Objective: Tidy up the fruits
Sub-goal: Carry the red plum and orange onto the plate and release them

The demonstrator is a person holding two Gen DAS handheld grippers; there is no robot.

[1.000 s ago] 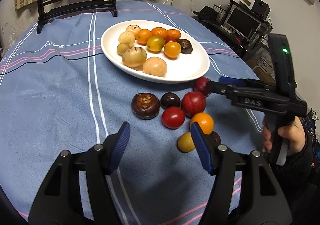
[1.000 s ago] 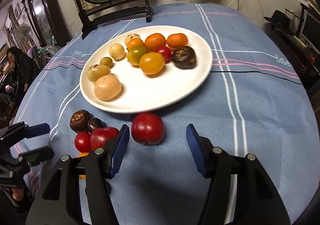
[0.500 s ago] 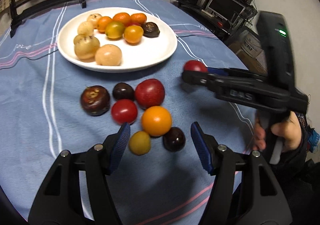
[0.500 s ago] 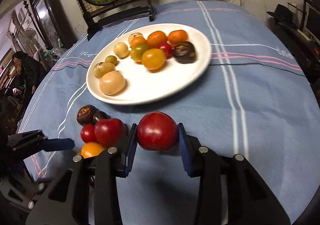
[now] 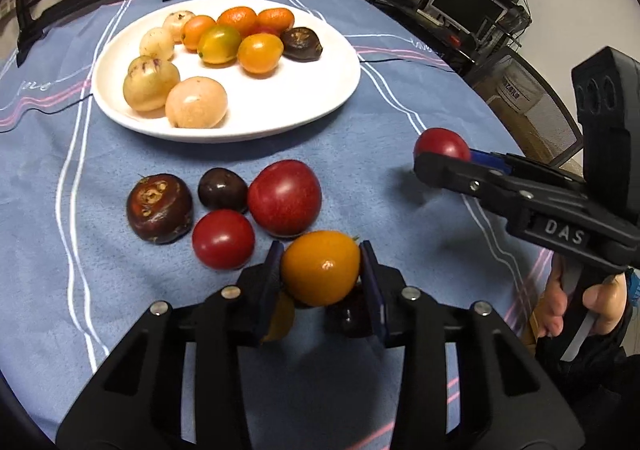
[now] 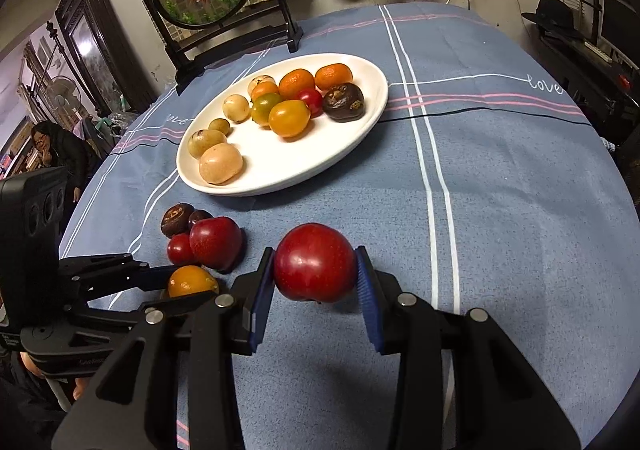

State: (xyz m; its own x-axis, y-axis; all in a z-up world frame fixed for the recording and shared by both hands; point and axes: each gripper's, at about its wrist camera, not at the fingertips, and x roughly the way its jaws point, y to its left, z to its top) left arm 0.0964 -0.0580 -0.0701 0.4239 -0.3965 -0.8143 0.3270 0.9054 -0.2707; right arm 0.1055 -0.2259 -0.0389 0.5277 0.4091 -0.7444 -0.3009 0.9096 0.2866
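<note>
Both grippers are clamped on fruit: the left gripper (image 5: pixel 321 270), whose jaws have just been closing, squeezes a round orange tomato (image 5: pixel 320 267) above the blue striped tablecloth (image 5: pixel 400 90). The right gripper (image 6: pixel 315 278) pinches a glossy red plum (image 6: pixel 315 268) near the white oval plate (image 6: pixel 360 130) of mixed fruit.

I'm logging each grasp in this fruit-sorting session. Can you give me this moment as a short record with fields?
left gripper: jaws just closed onto the orange fruit
right gripper: jaws shut on the red fruit
plate: white, holds a dozen or so fruits, free space at the near side
loose on cloth: four fruits in a cluster, two more partly hidden under the left gripper
</note>
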